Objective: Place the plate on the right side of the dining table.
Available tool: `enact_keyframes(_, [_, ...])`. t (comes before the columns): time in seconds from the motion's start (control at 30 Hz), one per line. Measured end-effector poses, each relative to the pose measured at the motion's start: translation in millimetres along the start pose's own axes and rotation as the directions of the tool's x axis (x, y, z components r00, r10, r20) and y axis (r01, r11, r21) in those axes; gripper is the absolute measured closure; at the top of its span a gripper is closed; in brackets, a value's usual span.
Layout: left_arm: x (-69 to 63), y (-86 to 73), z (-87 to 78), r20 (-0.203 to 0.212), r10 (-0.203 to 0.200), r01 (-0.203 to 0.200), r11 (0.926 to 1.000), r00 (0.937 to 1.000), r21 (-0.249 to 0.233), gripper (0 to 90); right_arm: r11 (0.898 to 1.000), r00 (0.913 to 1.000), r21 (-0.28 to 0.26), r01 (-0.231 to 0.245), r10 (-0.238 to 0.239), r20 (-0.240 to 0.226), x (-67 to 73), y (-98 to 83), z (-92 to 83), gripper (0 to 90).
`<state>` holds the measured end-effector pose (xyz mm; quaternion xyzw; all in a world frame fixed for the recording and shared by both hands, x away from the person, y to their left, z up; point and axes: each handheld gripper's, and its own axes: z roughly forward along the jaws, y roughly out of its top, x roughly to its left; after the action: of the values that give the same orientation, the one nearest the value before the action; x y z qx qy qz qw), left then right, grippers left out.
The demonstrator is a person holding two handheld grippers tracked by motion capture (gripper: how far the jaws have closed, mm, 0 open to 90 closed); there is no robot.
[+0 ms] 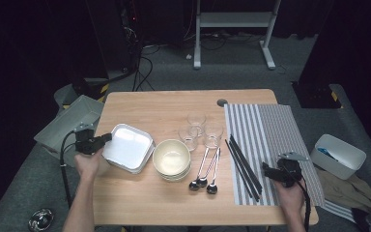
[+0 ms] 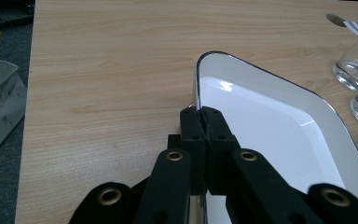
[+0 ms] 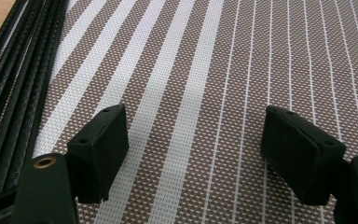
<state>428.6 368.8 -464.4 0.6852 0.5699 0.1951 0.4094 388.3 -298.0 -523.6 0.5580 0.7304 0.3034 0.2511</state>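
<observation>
A: Where's the white square plate (image 2: 270,126) vs. the left gripper (image 2: 200,114)?

B: Plate stack sits at the worktop's (image 1: 140,203) left edge. Left fingers (image 2: 192,128) are clamped on the rim nearest that hand; the plate runs off to the right of them, twd the bowls (image 1: 172,158).

A: Right gripper (image 3: 193,154)?

B: Fingers apart, nothing btwn them, over the striped placemat (image 3: 242,60), black chopsticks (image 3: 14,70) just to their left. Well apart from the plate.

A: Obstacles?

B: Bowls touch or nearly touch the plate's right corner; glasses (image 1: 196,129) and spoons (image 1: 204,169) beyond.

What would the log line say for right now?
left gripper: shut on white plate rim | right gripper: open above striped placemat | black chopsticks: untouched
</observation>
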Motion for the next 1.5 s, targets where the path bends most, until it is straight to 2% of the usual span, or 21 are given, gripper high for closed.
enact_keyframes(1.5, [-15.4, 16.6, -22.2, 0.023, -0.035, 0.035, 0.9992, 0.9991, -0.017, 88.7, 1.0, 1.0, -0.001, 0.0, 0.0, -0.002, 0.5, -0.1, -0.3, 23.9])
